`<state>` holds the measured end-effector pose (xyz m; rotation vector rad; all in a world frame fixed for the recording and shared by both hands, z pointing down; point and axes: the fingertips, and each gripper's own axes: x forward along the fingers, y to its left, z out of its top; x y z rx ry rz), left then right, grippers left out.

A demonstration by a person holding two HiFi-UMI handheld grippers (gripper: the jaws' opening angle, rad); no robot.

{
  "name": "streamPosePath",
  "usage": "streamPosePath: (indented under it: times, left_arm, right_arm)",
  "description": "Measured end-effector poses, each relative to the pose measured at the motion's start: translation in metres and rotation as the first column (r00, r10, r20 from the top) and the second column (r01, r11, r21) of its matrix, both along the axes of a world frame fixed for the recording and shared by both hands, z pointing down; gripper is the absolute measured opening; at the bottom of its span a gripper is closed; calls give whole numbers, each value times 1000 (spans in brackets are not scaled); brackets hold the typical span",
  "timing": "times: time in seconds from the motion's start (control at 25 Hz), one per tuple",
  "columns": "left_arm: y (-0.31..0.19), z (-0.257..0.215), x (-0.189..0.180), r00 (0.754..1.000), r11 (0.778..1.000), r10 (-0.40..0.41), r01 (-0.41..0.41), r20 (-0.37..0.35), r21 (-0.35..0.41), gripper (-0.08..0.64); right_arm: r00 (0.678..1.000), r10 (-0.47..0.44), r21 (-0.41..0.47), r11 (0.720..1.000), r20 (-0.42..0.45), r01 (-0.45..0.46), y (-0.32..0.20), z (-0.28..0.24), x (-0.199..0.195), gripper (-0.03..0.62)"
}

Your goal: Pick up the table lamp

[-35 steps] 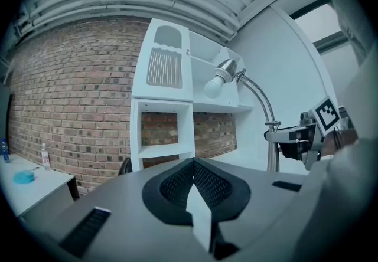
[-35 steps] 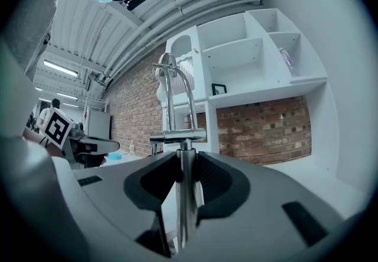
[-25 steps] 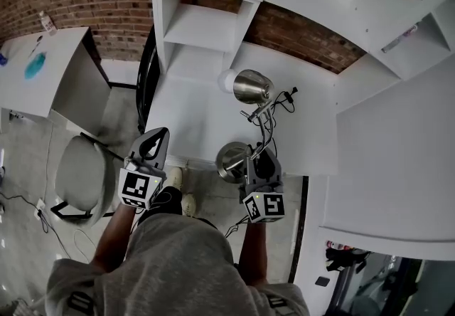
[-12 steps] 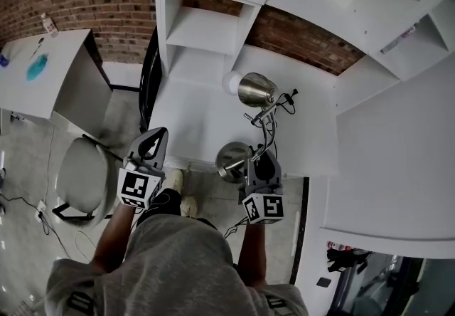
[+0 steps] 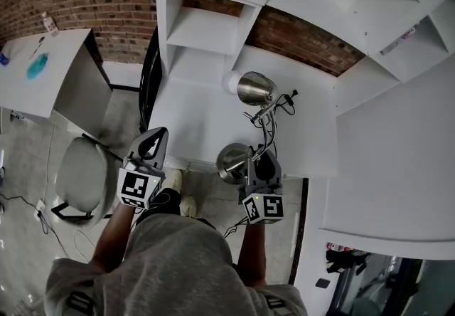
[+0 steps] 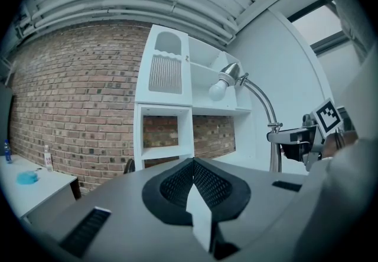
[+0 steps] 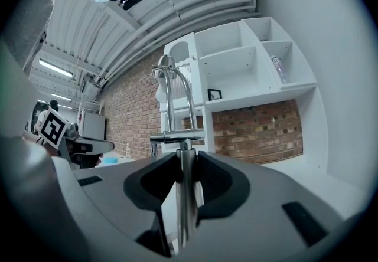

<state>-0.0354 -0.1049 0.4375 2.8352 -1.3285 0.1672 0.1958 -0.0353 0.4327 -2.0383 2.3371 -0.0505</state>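
two grippers are seen at the near edge of the white desk; the right gripper is closed on the thin chrome upright of the table lamp, with a pad pressed on either side of the stem just below its cross joint; the left gripper is held off to the left of the lamp, well apart from it, its jaws brought together with nothing between them; the lamp's round metal base is seen over about the middle of the desk's near edge, and whether it is resting there or raised cannot be told; the neck is curved away toward the back of the desk, with the shade and bulb carried in front of the shelf unit; a black cord is looped beside the neck.

trouble is judged most likely from the grip itself; a smooth, narrow stem is clamped by one gripper only, so the lamp could be dragged down through the pads by the heavy base, or swung round by the offset shade; the cord could be caught on the desk edge as the lamp is lifted; the shade could be knocked against the shelf unit if it is raised carelessly.
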Motion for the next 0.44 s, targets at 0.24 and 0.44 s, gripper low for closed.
streamPosePath:
  times: [0.24, 0.44]
  left_arm:
    - [1, -2, 1, 1000, 1000, 0, 0, -1, 2, 3]
    - [-1, -1, -1, 1000, 1000, -16, 16, 6, 2, 3]
  right_arm:
    - [1000, 4, 2, 1000, 6, -4, -1, -1, 2, 123]
    - [1000, 4, 4, 1000, 13, -4, -1, 0, 2, 123]
